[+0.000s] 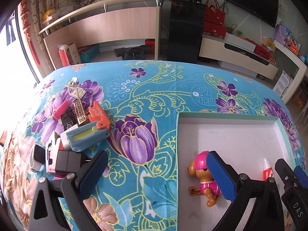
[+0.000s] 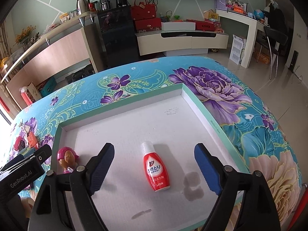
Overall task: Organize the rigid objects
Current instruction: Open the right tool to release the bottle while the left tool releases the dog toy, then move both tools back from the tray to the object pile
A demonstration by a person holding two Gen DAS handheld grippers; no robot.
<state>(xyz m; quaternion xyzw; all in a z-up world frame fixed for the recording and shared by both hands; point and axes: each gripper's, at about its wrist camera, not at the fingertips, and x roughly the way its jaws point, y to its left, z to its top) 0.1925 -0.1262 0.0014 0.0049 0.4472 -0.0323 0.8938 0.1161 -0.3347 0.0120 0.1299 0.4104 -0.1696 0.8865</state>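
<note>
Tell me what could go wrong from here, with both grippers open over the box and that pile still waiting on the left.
1. The left hand-held gripper is open with one pad beside the pink-helmeted toy dog; swinging toward the pile could knock it.
2. The small red plastic bottle lies between the right hand-held gripper's open fingers; a careless withdrawal may roll it.
3. The cluttered toy pile overlaps tightly, so grasping one piece may drag its neighbours.

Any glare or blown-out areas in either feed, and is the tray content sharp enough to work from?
Left wrist: window at far left is blown out, washing the toy pile; pink dog figure sharp. Right wrist: even light, red bottle label legible, soft shadows on white tray; fisheye bends both edges.
</note>
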